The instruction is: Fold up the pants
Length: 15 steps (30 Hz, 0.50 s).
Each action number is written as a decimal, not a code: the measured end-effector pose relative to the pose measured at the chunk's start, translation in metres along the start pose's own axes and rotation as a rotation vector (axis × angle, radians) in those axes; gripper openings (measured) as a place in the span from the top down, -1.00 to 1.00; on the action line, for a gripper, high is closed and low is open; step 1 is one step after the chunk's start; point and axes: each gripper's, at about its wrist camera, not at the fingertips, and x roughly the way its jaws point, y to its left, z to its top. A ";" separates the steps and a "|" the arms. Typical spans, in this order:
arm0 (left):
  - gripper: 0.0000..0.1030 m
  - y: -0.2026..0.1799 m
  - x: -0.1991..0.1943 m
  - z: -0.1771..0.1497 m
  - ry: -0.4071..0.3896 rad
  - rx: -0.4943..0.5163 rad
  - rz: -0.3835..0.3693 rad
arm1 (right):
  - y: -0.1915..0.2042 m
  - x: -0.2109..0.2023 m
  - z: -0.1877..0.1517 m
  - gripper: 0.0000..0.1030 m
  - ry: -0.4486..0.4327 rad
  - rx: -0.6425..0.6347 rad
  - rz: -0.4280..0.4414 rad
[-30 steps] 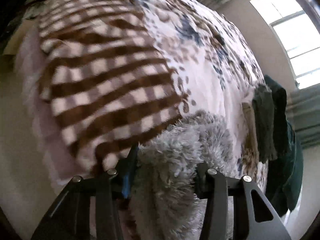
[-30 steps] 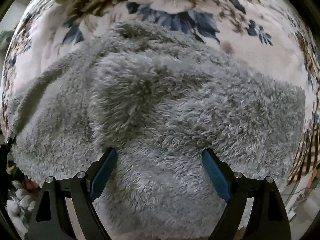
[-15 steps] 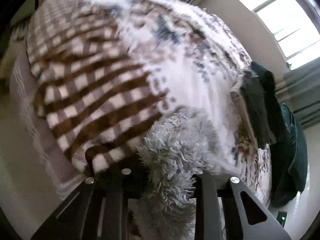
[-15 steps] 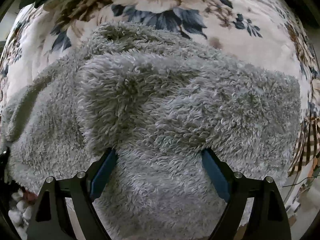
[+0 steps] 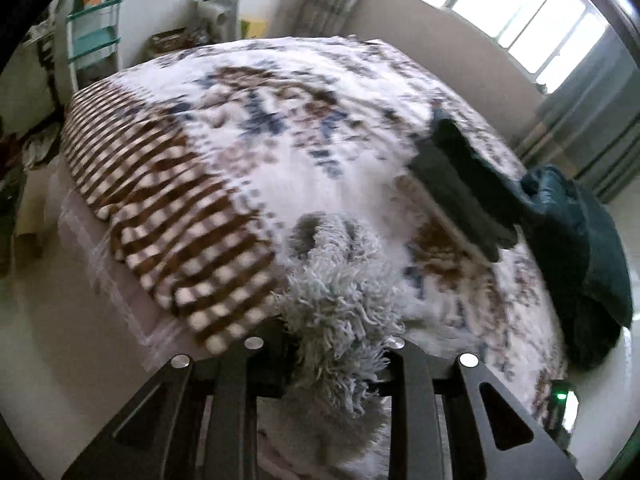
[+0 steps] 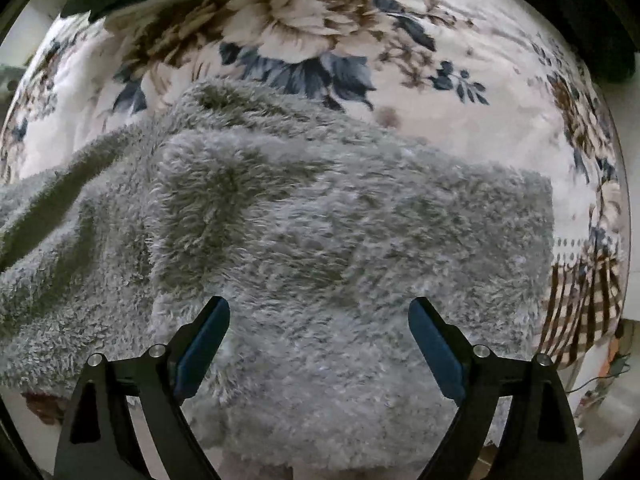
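While left tongs (image 5: 336,344) lifted clenched pants (image 6: 320,240) higher, right tongs (image 6: 320,320) stayed released.

We've got a floral bedspread (image 5: 280,128) with a brown checked border (image 5: 168,200) at 9 o'clock, dark green clothes (image 5: 472,176) piled at 3 o'clock, a teal shelf (image 5: 94,28) at 11, and a window (image 5: 516,12) at 1.

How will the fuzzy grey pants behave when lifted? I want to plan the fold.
The fuzzy grey pants will probably be floppy: they already lie in soft humps on the floral bedspread. The thick shaggy pile should resist slipping; the left gripper has a tuft bunched between its fingers. Their bulk suggests rounded, springy folds rather than crisp creases.
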 end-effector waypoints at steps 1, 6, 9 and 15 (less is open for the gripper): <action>0.60 -0.012 -0.004 -0.001 -0.002 0.013 -0.021 | -0.006 -0.003 -0.001 -0.80 -0.005 0.001 0.004; 0.60 -0.077 -0.014 -0.014 0.019 0.124 -0.129 | -0.035 -0.011 -0.003 -0.80 -0.025 -0.001 0.011; 0.60 -0.125 -0.012 -0.033 0.055 0.220 -0.186 | -0.055 -0.019 -0.002 -0.80 -0.048 -0.002 0.002; 0.60 -0.203 0.009 -0.084 0.174 0.386 -0.254 | -0.112 -0.023 -0.007 -0.80 -0.061 0.057 0.015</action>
